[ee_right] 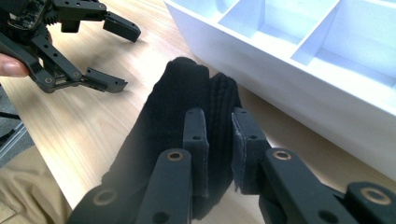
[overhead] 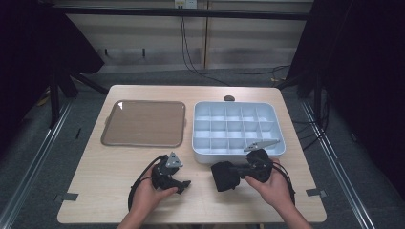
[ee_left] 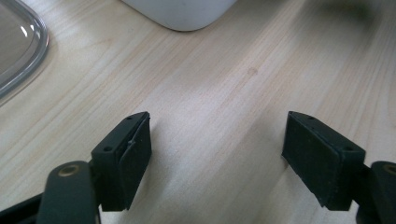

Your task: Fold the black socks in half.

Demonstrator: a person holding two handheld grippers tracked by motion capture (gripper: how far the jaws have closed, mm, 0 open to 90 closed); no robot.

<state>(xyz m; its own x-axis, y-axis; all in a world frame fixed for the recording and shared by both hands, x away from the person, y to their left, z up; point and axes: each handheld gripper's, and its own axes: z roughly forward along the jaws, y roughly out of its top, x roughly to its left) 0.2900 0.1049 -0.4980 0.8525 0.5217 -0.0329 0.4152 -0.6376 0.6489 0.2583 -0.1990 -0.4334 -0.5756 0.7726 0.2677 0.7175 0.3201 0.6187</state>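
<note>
Right gripper (ee_right: pixel 219 149) pinching a bunched black cloth (ee_right: pixel 187 116), likely a sock, by one ribbed fold, jaws nearly together on the fabric. Cloth hanging just above the counter (overhead: pixel 110 191) on the near right, just in front of the white divided box (overhead: pixel 239 126); probably held up so it can go into one of the compartments. Near wall of that box directly in the way, so a lift over the rim needed before any drop. All compartments bare as far as visible, none blocked.

Left gripper (overhead: pixel 176 183) spread wide with nothing between the jaws, low over bare wood on the near left, apart from the cloth; seemingly done with its share of the handling and keeping out of the path. Clear lid (overhead: pixel 143 123) lying flat on the far left, beside the box, presumably set aside to leave the box open. Small dark round thing (overhead: pixel 229 98) behind the box, well clear. Cables trailing from both grippers toward the near edge.
</note>
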